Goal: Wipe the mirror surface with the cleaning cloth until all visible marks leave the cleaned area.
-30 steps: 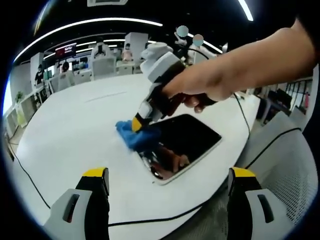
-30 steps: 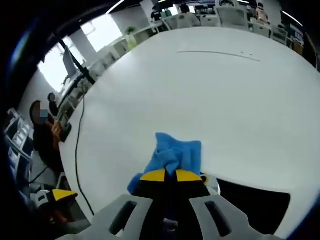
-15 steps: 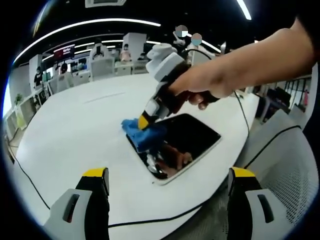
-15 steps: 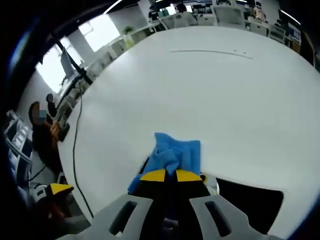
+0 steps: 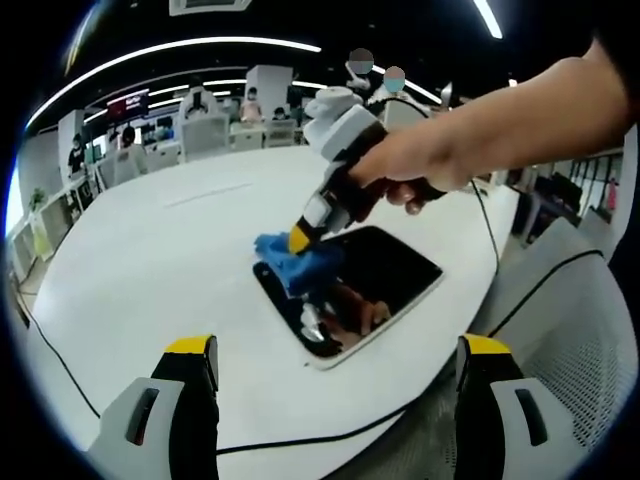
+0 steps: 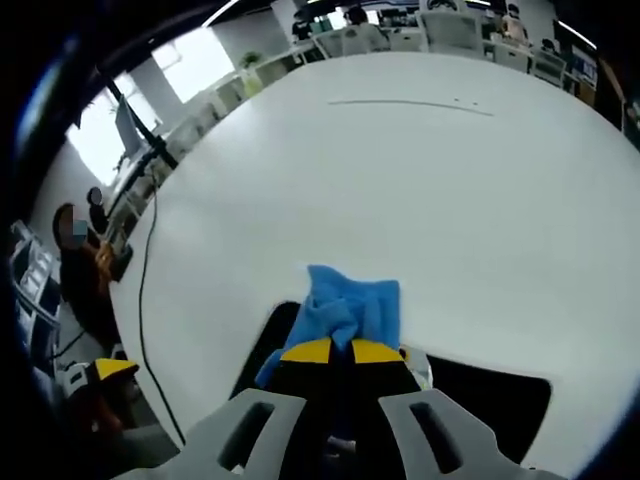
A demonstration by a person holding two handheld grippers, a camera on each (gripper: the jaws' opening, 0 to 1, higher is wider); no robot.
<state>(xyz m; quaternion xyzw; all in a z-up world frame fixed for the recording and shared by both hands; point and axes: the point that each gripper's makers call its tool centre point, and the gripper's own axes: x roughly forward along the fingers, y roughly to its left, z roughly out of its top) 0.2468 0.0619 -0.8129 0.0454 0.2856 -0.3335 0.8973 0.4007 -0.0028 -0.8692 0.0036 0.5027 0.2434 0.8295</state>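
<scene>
A: We start at the right gripper (image 6: 340,352). Its yellow-tipped jaws are pressed together on the blue cleaning cloth (image 6: 350,308), pinching a fold of it. In the left gripper view we see the same gripper (image 5: 300,240) held by a person's hand (image 5: 415,170), tilted down so the cloth (image 5: 298,264) is pressed onto the mirror (image 5: 365,285).

B: Agreed. And the left gripper (image 5: 335,358)? We note its two jaws standing wide apart with nothing between them, held off the near edge of the mirror and not touching it.

A: Where on the mirror does the cloth sit?

B: At the mirror's far left corner, partly over its dark glass and partly over its rim onto the white table (image 5: 150,260). In the right gripper view the mirror (image 6: 495,405) shows dark on both sides of the jaws, cloth bunched just ahead of them.

A: The mirror lies flat on the table, a rounded rectangle with a pale rim. Its glass reflects the hand near the near corner. We cannot tell whether any marks are left on it.

B: Beyond the mirror, a black cable (image 5: 330,430) runs along the near table edge. Farther off from the mirror, desks and seated people fill the room.
</scene>
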